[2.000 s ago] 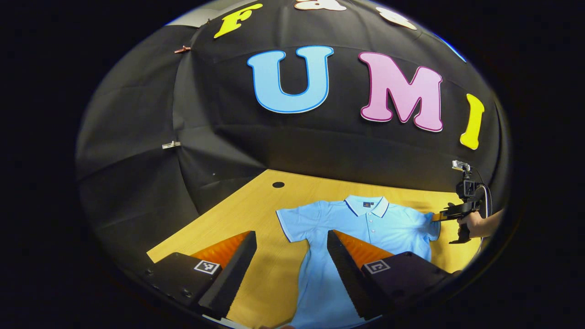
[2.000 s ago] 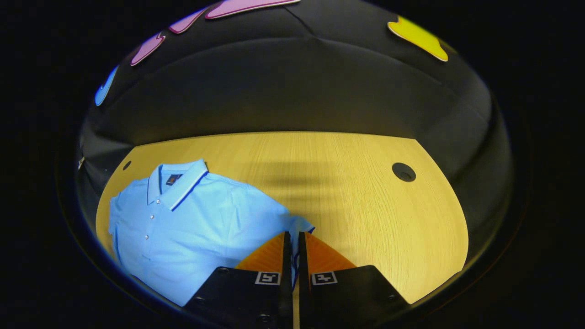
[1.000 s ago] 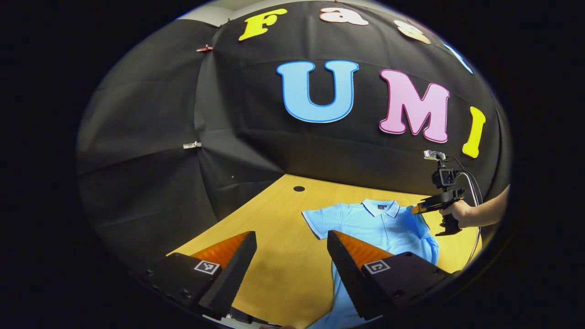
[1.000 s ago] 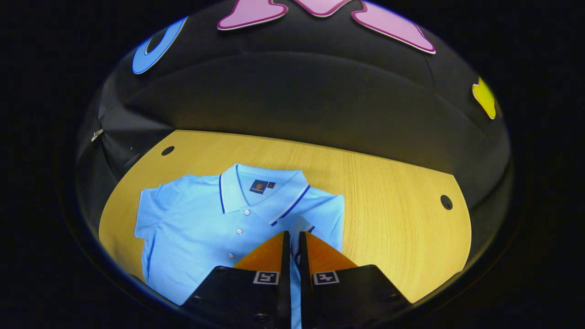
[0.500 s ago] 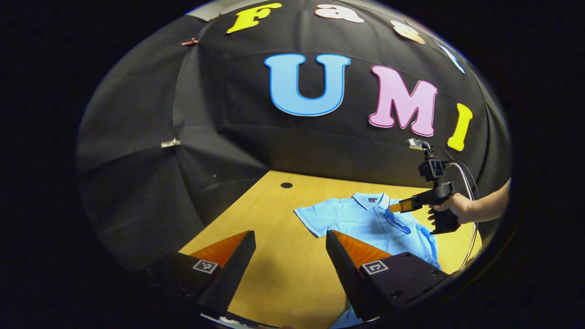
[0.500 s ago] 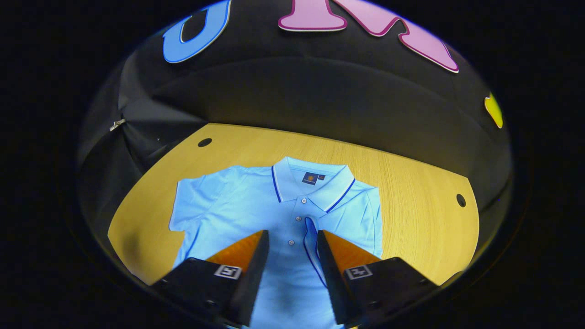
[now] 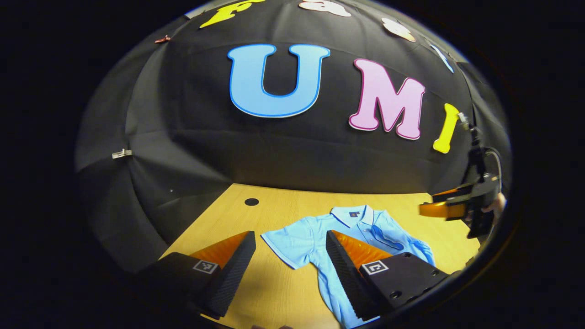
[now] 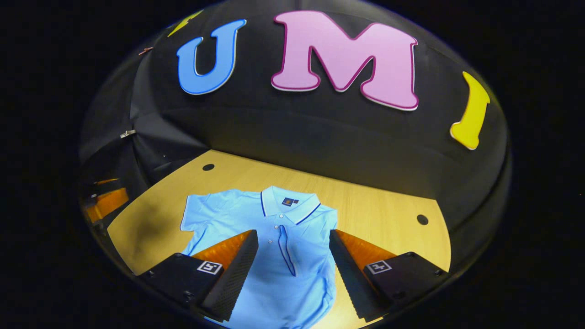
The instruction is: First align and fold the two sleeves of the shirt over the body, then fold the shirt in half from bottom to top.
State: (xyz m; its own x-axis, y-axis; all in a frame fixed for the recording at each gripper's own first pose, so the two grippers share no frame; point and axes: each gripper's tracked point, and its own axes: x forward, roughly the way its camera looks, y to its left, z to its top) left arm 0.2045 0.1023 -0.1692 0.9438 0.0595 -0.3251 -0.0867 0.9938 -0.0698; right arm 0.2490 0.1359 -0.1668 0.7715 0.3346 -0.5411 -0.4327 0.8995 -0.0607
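One sleeve (image 8: 285,249) lay folded over the shirt (image 8: 274,256) on the table (image 8: 374,205). Both my grippers, left gripper (image 7: 285,269) and right gripper (image 8: 292,269), hung open, empty. Next I judged: grip the flat sleeve (image 7: 283,242).

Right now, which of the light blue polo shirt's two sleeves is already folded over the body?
The sleeve on the right in the right gripper view, lying across the button placket; the other sleeve lies spread flat on the wooden table.

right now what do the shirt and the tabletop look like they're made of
The light blue polo shirt looks like a soft matte knit, likely cotton or a blend: it drapes and creases, with a dark-trimmed collar and small buttons. The table looks like light wood or a wood-look laminate with a smooth, faintly shiny finish: straight grain lines run across it. Which of the two, I cannot tell.
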